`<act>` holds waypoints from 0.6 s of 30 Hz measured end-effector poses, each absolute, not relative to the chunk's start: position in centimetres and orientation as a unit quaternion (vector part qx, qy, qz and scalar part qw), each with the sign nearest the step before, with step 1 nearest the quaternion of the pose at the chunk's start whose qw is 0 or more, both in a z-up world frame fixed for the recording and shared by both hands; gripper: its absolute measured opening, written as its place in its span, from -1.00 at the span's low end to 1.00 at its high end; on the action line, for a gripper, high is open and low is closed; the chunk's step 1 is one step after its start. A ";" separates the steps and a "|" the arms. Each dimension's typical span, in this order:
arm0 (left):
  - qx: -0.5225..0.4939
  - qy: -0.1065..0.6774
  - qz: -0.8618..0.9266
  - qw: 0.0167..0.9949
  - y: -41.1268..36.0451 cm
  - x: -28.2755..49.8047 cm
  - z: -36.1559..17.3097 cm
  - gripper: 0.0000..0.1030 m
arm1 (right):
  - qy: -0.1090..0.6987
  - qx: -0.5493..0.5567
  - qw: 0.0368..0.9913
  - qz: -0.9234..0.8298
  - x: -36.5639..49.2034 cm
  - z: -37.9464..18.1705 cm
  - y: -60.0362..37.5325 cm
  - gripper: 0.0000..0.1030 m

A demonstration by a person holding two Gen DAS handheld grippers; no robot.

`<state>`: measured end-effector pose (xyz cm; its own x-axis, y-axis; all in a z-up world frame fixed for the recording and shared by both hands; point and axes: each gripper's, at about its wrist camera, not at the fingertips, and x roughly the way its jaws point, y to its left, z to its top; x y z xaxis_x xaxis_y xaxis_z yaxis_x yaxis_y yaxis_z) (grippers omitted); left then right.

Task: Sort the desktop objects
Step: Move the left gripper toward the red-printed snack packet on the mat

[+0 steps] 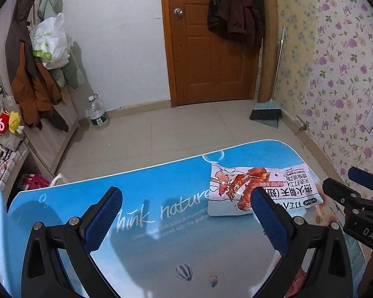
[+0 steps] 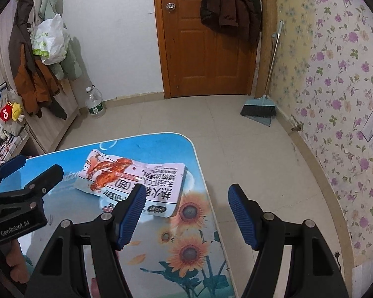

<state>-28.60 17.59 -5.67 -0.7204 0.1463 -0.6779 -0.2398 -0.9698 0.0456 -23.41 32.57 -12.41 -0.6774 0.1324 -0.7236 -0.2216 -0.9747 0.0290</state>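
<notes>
Left gripper [image 1: 186,214]: jaws wide apart, nothing between the blue ribbed pads [image 1: 100,219], poised over the table [image 1: 149,255]. Right gripper [image 2: 186,214]: jaws likewise wide, empty, straddling the table's right edge, with floor [image 2: 248,154] showing between the fingers. Body of the right gripper, seen from the left wrist, marked "DAS"; body of the left gripper, seen from the right wrist, marked "GenRobot.AI".

Snack packet [image 1: 258,188]: flat on the table near the far right corner, just beyond both grippers' tips, touched by neither. White and pink wrapper, picture of red-glazed meat, Chinese characters printed upside down to the cameras, not reliably legible. Sealed, as far as can be told.

Table surface: blue sky print, white lettering "think nature" with smaller illegible lines beneath, hot-air balloons, sunflowers on the right side.

Beyond the table: clear water bottle [image 2: 95,103] with green label standing on the floor by the white wall, level of contents not discernible. White plastic bag [image 2: 51,41] with green print ending in "Life" hanging among coats [image 2: 28,74] at left. Broom and dustpan [image 2: 259,109] against the floral wallpaper. Wooden door [image 2: 206,37], dark jacket [image 2: 230,5] hung on it.
</notes>
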 end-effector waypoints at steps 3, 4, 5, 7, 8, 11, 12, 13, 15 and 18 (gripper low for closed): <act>-0.360 0.071 0.924 0.109 18.3 -29.0 -6.1 1.00 | 0.061 -0.392 0.103 0.912 -23.4 -12.7 33.2 0.36; -0.361 0.073 0.923 0.111 18.6 -29.1 -6.3 1.00 | 0.060 -0.393 0.104 0.912 -23.4 -12.8 33.3 0.37; -0.362 0.074 0.923 0.112 18.8 -29.2 -6.5 1.00 | 0.060 -0.394 0.105 0.911 -23.5 -12.9 33.5 0.36; -0.368 0.076 0.919 0.118 19.4 -29.6 -6.9 1.00 | 0.060 -0.395 0.107 0.910 -23.5 -13.0 33.7 0.36; -0.370 0.076 0.918 0.121 19.6 -29.8 -7.0 1.00 | 0.060 -0.395 0.108 0.910 -23.6 -13.0 33.8 0.36; -0.385 0.077 0.910 0.130 20.3 -30.5 -7.5 1.00 | 0.061 -0.396 0.111 0.910 -23.7 -13.0 34.1 0.36; -0.388 0.077 0.909 0.131 20.4 -30.7 -7.6 1.00 | 0.061 -0.396 0.111 0.910 -23.7 -13.0 34.1 0.36; -0.390 0.079 0.908 0.134 20.6 -30.8 -7.7 1.00 | 0.061 -0.396 0.112 0.909 -23.7 -13.0 34.3 0.36; -0.397 0.083 0.903 0.140 21.1 -31.1 -8.1 1.00 | 0.062 -0.397 0.113 0.909 -23.7 -13.1 34.4 0.36; -0.396 0.090 0.901 0.150 21.8 -31.0 -8.0 1.00 | 0.065 -0.399 0.117 0.907 -23.6 -13.3 34.9 0.36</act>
